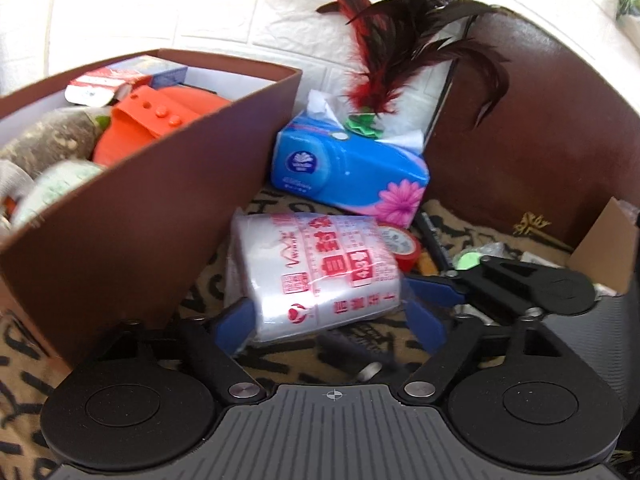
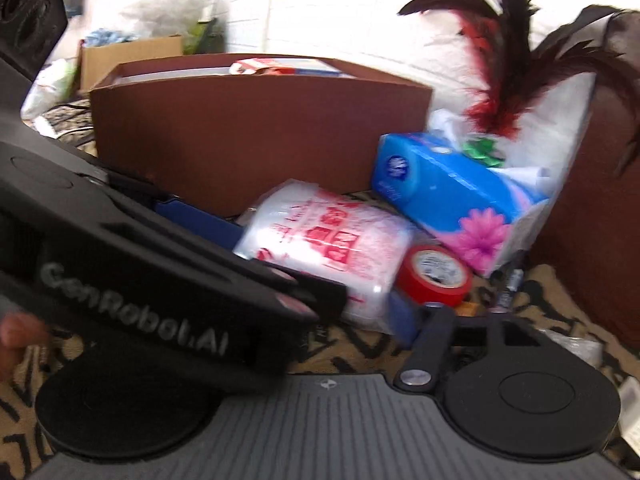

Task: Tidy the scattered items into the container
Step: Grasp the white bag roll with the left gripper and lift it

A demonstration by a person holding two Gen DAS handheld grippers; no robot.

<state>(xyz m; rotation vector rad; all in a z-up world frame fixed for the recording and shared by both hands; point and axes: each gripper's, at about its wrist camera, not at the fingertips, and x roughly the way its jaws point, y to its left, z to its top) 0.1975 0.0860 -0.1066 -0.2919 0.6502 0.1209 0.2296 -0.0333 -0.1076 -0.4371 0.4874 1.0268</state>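
A brown box (image 1: 160, 208) holds an orange item (image 1: 152, 120) and several other things; it also shows in the right wrist view (image 2: 260, 136). A white pack with red print (image 1: 316, 276) lies on the patterned cloth beside the box. My left gripper (image 1: 332, 316) has its blue fingers (image 1: 236, 324) on both sides of the pack, touching it. The pack also shows in the right wrist view (image 2: 332, 248), with the left gripper (image 2: 160, 280) across it. My right gripper shows one blue finger (image 2: 402, 320) by the pack; its other finger is hidden.
A blue tissue pack (image 1: 352, 168) with a feather toy (image 1: 384, 48) on it stands behind the white pack. A red tape roll (image 1: 404, 246) and a dark pen (image 1: 434, 240) lie to the right. A brown sofa arm (image 1: 540, 132) stands at the right.
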